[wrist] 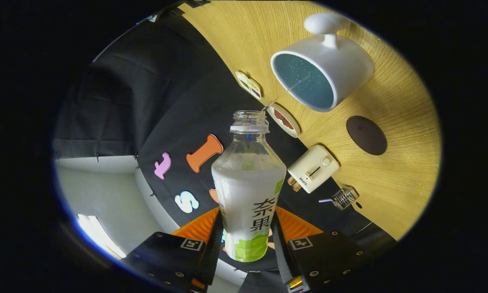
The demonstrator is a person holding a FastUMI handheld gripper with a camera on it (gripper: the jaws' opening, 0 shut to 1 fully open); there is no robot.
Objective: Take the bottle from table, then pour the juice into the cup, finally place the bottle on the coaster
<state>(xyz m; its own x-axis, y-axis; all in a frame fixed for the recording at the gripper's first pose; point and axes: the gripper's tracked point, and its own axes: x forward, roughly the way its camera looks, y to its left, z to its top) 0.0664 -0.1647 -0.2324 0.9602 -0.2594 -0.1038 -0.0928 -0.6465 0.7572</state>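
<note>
My gripper [247,240] is shut on the bottle [248,191], both fingers pressing its labelled lower body. The bottle is clear plastic, uncapped, with a white and green label. I hold it tipped over towards the table, so the whole scene looks rolled. A thin stream of liquid [286,90] runs from the bottle's mouth into the white cup [341,61], whose blue inside shows droplets. The cup stands on the wooden table [403,171] just beyond the bottle's mouth. The dark brown round coaster [366,135] lies on the table beside the cup, bare.
A cream toaster [313,169] stands near the table's edge by the coaster. A small wire whisk [341,198] lies next to it. A small plate [284,120] and a patterned tile [249,85] sit at the table's edge against the black cloth wall.
</note>
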